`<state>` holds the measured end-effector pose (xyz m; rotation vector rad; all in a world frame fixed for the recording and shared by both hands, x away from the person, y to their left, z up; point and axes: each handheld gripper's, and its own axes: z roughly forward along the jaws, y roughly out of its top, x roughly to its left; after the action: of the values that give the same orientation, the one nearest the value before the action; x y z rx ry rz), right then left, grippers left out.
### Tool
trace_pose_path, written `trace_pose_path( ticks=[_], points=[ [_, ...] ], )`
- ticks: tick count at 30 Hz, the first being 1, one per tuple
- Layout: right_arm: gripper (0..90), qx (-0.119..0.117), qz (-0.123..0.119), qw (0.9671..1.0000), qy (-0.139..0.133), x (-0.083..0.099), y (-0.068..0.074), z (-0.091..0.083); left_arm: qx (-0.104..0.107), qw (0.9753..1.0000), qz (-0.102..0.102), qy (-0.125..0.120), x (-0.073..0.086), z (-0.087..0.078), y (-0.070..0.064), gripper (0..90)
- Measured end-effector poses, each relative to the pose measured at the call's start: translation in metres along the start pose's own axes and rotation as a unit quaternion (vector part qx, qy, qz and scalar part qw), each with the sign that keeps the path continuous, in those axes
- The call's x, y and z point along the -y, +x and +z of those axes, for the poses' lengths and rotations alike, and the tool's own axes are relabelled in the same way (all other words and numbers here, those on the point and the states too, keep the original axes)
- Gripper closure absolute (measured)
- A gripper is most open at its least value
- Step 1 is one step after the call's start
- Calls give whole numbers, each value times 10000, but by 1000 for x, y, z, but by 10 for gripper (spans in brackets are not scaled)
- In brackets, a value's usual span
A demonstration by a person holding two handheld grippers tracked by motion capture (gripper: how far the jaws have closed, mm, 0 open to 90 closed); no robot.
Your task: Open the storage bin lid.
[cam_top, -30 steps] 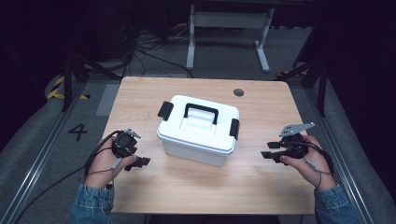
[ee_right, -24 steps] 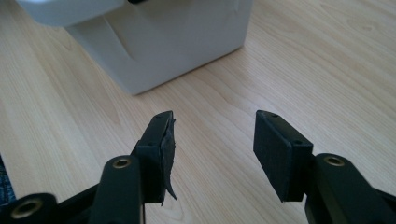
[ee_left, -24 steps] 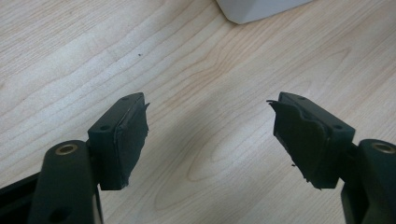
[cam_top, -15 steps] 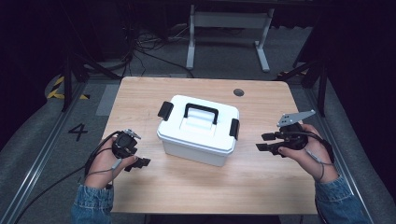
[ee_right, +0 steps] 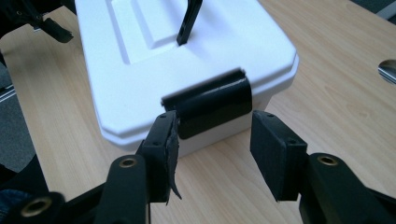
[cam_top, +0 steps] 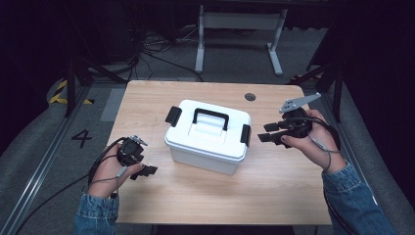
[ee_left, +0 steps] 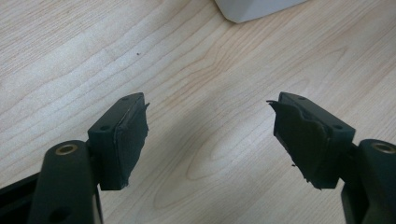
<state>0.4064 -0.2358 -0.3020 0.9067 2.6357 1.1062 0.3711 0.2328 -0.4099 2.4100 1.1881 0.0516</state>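
Observation:
A white lidded storage box [cam_top: 208,134] with a black carry handle [cam_top: 211,118] and a black latch at each end stands in the middle of the wooden table [cam_top: 274,191]. My right gripper [cam_top: 266,132] is open just right of the box, its jaws level with the right-end latch [cam_top: 245,134]. In the right gripper view that latch [ee_right: 212,102] sits just beyond the open jaws [ee_right: 212,140], untouched. My left gripper [cam_top: 145,169] rests open on the table left of the box. In the left gripper view its jaws [ee_left: 208,135] frame bare wood, with a box corner [ee_left: 254,8] at the top.
A round cable port [cam_top: 250,97] is set in the table's far right. Metal desk legs [cam_top: 240,22] and cables lie on the floor beyond the far edge. A "4" marking [cam_top: 81,137] is on the floor at left.
My right gripper has moved left and away from me, toward the box's right latch. The left gripper has stayed in place.

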Motion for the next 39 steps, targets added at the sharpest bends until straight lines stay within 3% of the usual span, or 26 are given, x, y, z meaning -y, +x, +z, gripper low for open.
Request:
trace_pose_path(
  ticks=[12, 21, 39],
  points=[
    [507, -150, -196, 9997, -50, -41, 2, 15, -13, 10000, 12, -7, 0, 0, 1, 268],
    [496, -332, -340, 9988, 64, -68, 7, 43, 9, 10000, -7, -14, 1, -1, 2, 268],
    [541, -457, -437, 9967, 516, -95, 8, 98, 25, 10000, 6, -2, 1, 0, 3, 268]
  ],
)
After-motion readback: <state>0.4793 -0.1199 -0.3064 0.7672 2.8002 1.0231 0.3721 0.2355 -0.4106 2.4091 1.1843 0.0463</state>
